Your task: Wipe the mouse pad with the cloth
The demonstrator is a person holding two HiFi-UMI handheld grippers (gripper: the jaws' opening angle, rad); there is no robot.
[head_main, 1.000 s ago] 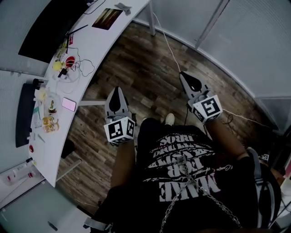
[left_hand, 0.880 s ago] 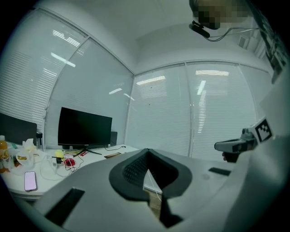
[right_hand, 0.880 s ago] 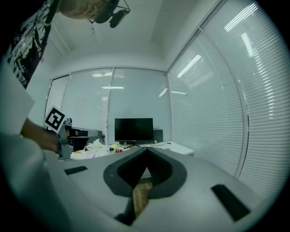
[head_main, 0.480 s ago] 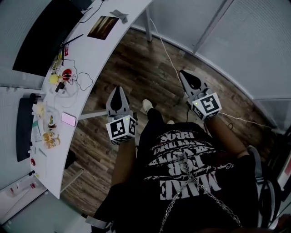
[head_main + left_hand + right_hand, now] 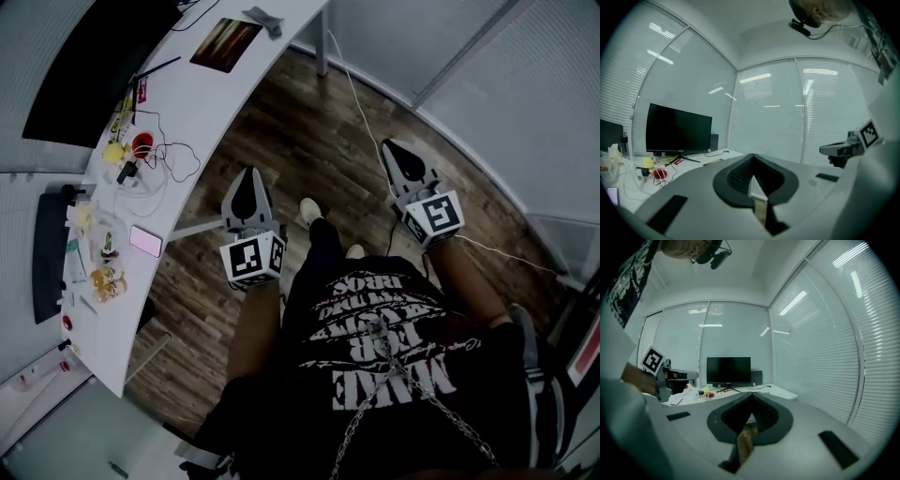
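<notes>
free: wood floor [image 5: 309, 131] ahead | obstacles: desk [image 5: 202, 103] at left, cables [image 5: 173, 155], monitor [image 5: 84, 66]

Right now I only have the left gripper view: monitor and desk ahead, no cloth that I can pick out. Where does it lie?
Observer: In the head view the cloth lies crumpled on the desk near its far end, just past the mouse pad.
Operator: Is the right tool carrying anything?
Observer: No. The right gripper view shows the right tool with its jaws together and nothing between them.
Operator: Are the tools over the desk?
Observer: No. From the head view the left tool and the right tool both hang over the wood floor, short of the desk's edge.
</notes>
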